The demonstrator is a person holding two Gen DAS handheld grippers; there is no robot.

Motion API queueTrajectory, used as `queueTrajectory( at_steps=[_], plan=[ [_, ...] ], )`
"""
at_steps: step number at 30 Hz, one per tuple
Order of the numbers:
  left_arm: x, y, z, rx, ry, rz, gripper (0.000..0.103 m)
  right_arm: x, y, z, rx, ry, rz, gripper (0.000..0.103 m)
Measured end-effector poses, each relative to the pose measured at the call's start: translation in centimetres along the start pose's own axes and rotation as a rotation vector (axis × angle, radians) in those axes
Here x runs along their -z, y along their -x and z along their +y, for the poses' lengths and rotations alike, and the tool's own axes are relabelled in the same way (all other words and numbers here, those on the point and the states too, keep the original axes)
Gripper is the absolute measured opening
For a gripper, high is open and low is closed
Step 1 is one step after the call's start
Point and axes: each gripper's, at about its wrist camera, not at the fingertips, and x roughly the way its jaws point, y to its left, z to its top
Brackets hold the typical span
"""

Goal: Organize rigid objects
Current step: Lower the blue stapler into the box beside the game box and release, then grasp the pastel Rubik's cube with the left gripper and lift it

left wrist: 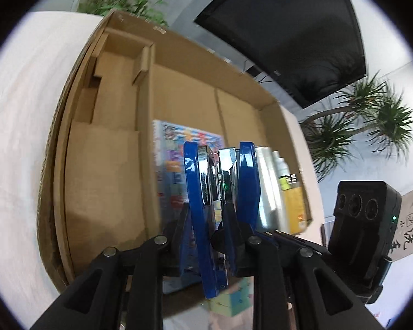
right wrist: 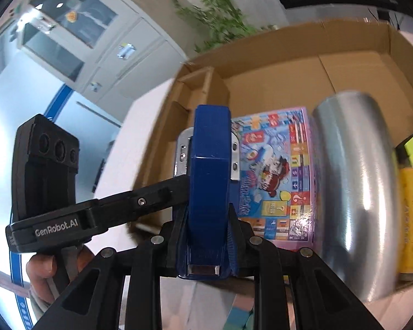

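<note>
A blue and chrome stapler [left wrist: 220, 192] is held by both grippers above the open cardboard box [left wrist: 118, 165]. My left gripper [left wrist: 220, 236] is shut on its side. In the right wrist view my right gripper [right wrist: 206, 236] is shut on the stapler [right wrist: 210, 178] from its end, and the left gripper's black body [right wrist: 96, 206] reaches in from the left. Inside the box [right wrist: 289, 82] lie a colourful board-game box [right wrist: 278, 176], a silver metal cylinder [right wrist: 355, 192] and a yellow bottle [right wrist: 411, 206].
The box has a cardboard divider [left wrist: 140, 63] at its far left. It sits on a white table [left wrist: 19, 137]. A black monitor [left wrist: 289, 27] and potted plants [left wrist: 366, 126] stand behind. A pastel cube [left wrist: 231, 299] lies below the grippers.
</note>
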Motion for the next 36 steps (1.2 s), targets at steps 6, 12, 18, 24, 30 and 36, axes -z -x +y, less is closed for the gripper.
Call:
queueTrajectory(
  at_steps=[6, 12, 18, 24, 30, 36],
  plan=[
    [0.9, 0.3, 0.8, -0.032, 0.040, -0.013, 0.023, 0.1, -2.3, 0.0, 0.031, -0.023, 0.008, 0.024],
    [2.8, 3.6, -0.1, -0.070, 0.001, -0.101, 0.026, 0.5, -3.0, 0.4, 0.101, -0.032, -0.020, 0.024],
    [5.9, 7.5, -1.2, -0.152, -0.031, -0.213, 0.026, 0.6, -3.9, 1.7, 0.117, -0.022, -0.009, 0.032],
    [9.0, 9.9, -2.0, -0.223, -0.071, -0.281, 0.044, 1.4, -1.3, 2.5, 0.132, 0.065, -0.039, 0.059],
    [12.0, 7.6, -1.7, -0.252, -0.067, -0.256, 0.080, 8.4, 5.7, 1.8, 0.238, 0.295, -0.216, 0.095],
    [12.9, 2.3, -1.7, -0.259, -0.047, -0.159, 0.078, 13.5, 4.4, -1.9, 0.228, 0.285, -0.105, 0.093]
  ],
)
